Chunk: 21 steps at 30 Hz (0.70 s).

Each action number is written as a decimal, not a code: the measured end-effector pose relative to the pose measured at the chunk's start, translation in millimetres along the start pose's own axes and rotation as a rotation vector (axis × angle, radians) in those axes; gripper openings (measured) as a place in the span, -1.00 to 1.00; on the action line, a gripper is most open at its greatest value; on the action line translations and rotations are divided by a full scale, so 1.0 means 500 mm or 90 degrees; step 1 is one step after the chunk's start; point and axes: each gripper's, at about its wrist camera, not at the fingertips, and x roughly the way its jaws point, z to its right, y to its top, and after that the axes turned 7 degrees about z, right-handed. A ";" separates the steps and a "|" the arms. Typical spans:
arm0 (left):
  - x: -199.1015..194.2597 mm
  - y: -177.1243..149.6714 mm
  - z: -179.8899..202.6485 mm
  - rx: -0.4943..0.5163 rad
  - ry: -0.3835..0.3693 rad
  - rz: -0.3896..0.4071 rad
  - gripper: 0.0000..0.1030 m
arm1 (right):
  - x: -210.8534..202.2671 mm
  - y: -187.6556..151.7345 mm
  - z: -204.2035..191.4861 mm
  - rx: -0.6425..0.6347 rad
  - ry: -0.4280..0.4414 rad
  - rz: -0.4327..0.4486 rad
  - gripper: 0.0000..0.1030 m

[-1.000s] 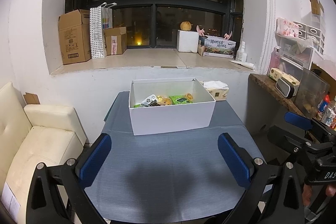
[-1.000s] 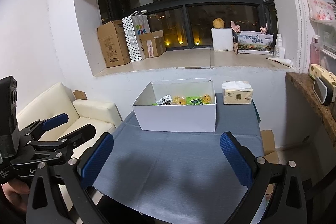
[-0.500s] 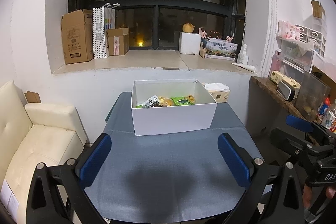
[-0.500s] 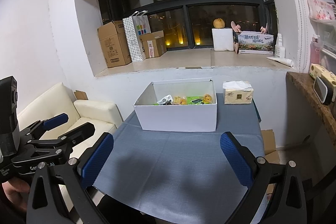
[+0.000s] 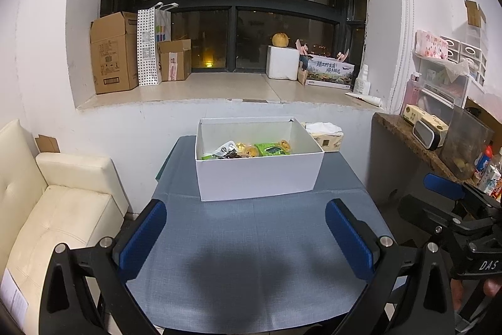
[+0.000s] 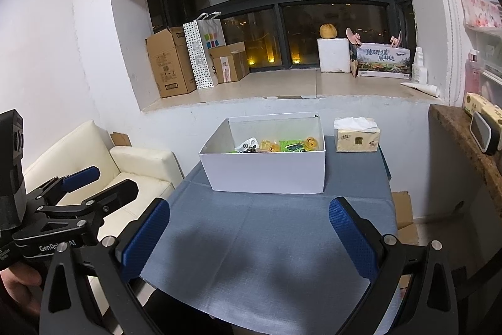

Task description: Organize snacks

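A white open box (image 5: 257,178) (image 6: 266,175) stands at the far end of the blue-grey table (image 5: 251,256) (image 6: 269,253). Inside it lie several snacks (image 5: 251,150) (image 6: 276,145): green packets, yellow cups and a dark packet. My left gripper (image 5: 248,237) is open and empty, held above the near part of the table, well back from the box. My right gripper (image 6: 251,237) is open and empty too, to the right of the left one. Each gripper shows at the edge of the other's view.
A tissue pack (image 5: 324,135) (image 6: 356,135) sits on the table right of the box. A cream sofa (image 5: 53,209) stands left of the table. A cluttered brown counter (image 5: 417,143) stands to the right. Cardboard boxes (image 5: 113,52) sit on the window sill.
Both views have barely shifted; the box sits slightly lower and nearer in the left wrist view. Both grippers stay open and empty.
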 end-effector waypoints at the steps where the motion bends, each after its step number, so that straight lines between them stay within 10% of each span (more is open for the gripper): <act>1: 0.000 0.000 0.000 0.000 0.001 -0.001 1.00 | 0.001 -0.001 0.000 0.000 0.000 0.000 1.00; 21: 0.005 0.004 0.002 0.006 -0.002 -0.001 1.00 | 0.004 -0.003 0.006 0.004 0.000 -0.002 1.00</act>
